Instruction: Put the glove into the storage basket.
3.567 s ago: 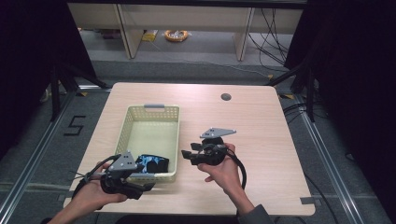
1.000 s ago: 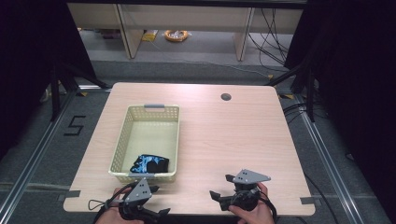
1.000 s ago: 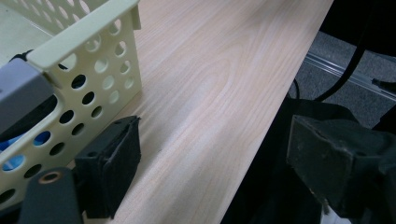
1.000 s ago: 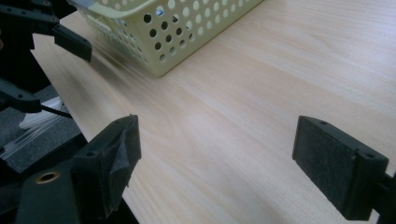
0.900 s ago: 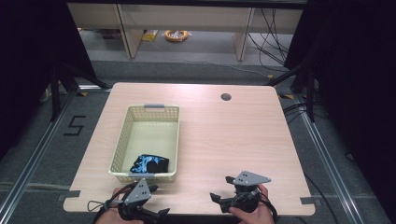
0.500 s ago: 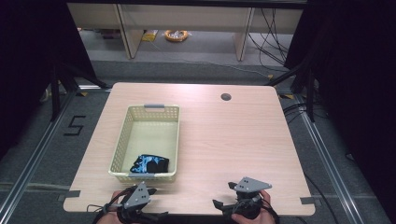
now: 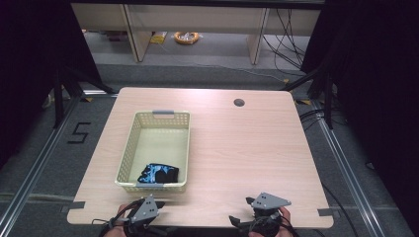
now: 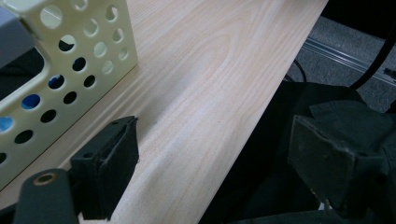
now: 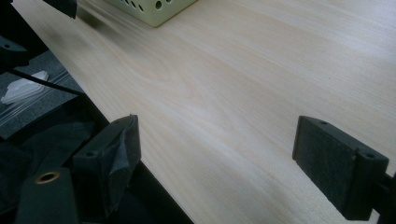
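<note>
basket [image 7: 129, 148], both tongs [image 7: 148, 217] low, agape

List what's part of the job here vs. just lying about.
Job: cream basket; black-and-blue glove lying inside it; left gripper and right gripper, both open and empty at the near table edge.

Lying about: yellow cable coil on the floor; table itself.

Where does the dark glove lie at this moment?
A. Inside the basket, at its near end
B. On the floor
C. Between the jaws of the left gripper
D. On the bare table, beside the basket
A: the high view shows the glove inside the basket, against its near wall.
</note>
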`<state>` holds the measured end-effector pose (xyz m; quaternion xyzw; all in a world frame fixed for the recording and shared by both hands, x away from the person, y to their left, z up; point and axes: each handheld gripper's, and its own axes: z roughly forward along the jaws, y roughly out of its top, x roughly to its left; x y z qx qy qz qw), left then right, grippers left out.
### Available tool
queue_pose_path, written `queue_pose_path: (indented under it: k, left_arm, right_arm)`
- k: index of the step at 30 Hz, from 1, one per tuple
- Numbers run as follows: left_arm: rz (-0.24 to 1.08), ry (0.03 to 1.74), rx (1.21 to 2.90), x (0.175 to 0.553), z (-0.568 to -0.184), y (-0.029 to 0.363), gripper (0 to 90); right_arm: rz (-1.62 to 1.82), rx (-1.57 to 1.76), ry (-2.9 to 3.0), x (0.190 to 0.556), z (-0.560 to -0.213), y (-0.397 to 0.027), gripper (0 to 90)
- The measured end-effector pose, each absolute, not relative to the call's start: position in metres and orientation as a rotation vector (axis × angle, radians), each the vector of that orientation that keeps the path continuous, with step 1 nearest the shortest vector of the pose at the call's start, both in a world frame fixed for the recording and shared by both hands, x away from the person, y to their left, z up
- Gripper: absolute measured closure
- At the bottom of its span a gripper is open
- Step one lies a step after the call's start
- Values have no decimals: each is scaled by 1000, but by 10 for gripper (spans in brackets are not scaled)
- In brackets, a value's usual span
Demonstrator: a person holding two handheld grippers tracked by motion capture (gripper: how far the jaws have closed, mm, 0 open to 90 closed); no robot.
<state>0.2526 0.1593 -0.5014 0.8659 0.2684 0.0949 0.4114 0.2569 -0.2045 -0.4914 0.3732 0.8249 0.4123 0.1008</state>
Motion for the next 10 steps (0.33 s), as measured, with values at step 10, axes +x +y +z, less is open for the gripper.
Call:
queue_pose_path:
  k: [10]
  left_arm:
    - [250,681,2194,254,-502,161,156]
  right_arm:
    - [1208,1107,2438,258,-493,-205,164]
